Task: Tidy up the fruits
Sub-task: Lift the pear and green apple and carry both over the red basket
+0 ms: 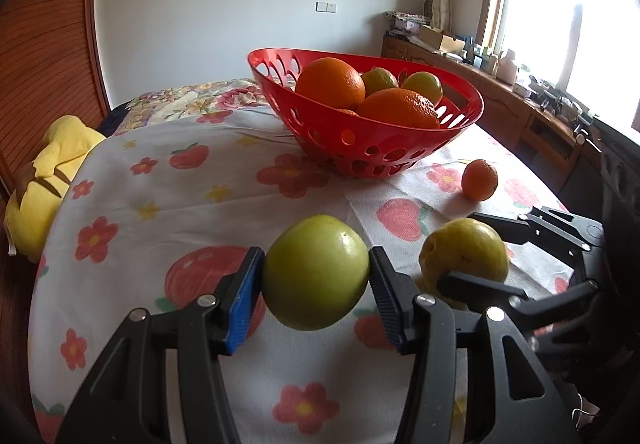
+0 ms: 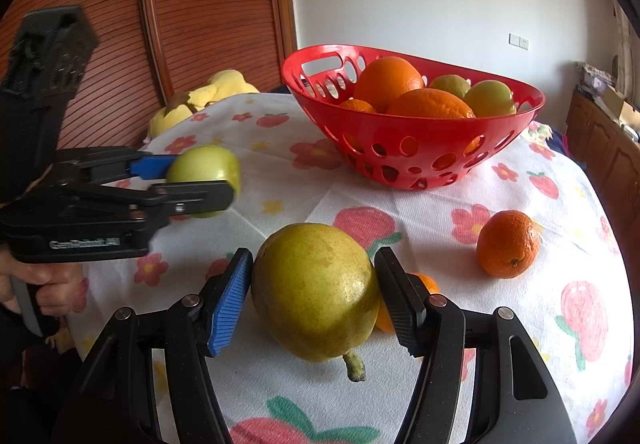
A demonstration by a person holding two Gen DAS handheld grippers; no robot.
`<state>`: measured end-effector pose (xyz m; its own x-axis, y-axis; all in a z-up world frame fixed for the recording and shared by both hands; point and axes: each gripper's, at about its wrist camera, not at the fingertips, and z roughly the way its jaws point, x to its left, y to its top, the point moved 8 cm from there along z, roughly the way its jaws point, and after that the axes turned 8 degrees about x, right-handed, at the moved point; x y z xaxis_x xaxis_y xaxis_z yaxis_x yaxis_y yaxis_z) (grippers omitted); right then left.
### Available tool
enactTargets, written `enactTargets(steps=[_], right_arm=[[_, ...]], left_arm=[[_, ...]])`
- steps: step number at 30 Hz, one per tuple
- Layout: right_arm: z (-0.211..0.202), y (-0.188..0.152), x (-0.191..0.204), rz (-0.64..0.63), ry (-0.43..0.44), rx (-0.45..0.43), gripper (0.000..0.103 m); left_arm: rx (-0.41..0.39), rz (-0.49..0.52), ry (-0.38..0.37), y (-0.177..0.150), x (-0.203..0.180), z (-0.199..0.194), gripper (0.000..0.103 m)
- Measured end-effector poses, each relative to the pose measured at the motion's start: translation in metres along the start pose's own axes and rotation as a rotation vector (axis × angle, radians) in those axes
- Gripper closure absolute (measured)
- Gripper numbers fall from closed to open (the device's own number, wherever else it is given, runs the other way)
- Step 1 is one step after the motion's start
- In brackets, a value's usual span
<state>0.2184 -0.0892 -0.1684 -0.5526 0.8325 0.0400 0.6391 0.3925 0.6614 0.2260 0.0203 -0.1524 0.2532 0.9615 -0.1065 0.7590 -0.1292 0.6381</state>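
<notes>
My left gripper (image 1: 316, 276) is shut on a green apple (image 1: 316, 272), pads pressed on both its sides, over the flowered tablecloth. In the right wrist view the same gripper (image 2: 200, 180) and apple (image 2: 204, 168) show at the left, with a hand on the handle. My right gripper (image 2: 316, 284) is shut on a yellow-green pear (image 2: 316, 292) with its stem pointing down, low over the cloth. The pear (image 1: 466, 252) shows between the right fingers. A red perforated basket (image 1: 360, 148) (image 2: 400, 164) behind holds oranges and green fruits.
A mandarin (image 2: 508, 244) (image 1: 480, 180) lies on the cloth right of the pear. Another orange fruit (image 2: 426, 282) is mostly hidden behind my right finger. A yellow plush toy (image 1: 48, 180) sits off the table's left edge. A wooden sideboard (image 1: 520, 112) runs under the window.
</notes>
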Motion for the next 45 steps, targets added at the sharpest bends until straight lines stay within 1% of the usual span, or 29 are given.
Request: enactTargets(steps=[7,13,17,24,30,38,45], right_arm=[[0.0,0.0,0.002,-0.018,-0.012,0.001,0.039],[0.0,0.001,0.002,-0.03,-0.005,0.009,0.04],[-0.008,0.01,0.003,-0.05,-0.007,-0.013,0.04],[-0.033,0.043,0.006,-0.073,0.028,-0.07,0.04],[-0.048,0.079,0.008,-0.123,0.033,-0.115,0.04],[-0.029,0.121,-0.017,-0.141,0.005,-0.107,0.04],[0.007,0.146,-0.032,-0.149,0.006,-0.055,0.04]], left_arm=[[-0.018,0.009,0.016,-0.006,0.0,-0.01,0.051],[-0.032,0.01,0.013,-0.002,0.002,-0.016,0.051],[-0.05,0.012,0.008,0.005,0.005,-0.02,0.051],[-0.074,0.016,-0.004,0.023,0.009,-0.023,0.051],[-0.1,0.034,-0.012,0.05,0.011,-0.022,0.051],[-0.133,0.046,-0.024,0.085,0.016,-0.016,0.051],[-0.154,0.055,-0.02,0.103,0.023,-0.013,0.051]])
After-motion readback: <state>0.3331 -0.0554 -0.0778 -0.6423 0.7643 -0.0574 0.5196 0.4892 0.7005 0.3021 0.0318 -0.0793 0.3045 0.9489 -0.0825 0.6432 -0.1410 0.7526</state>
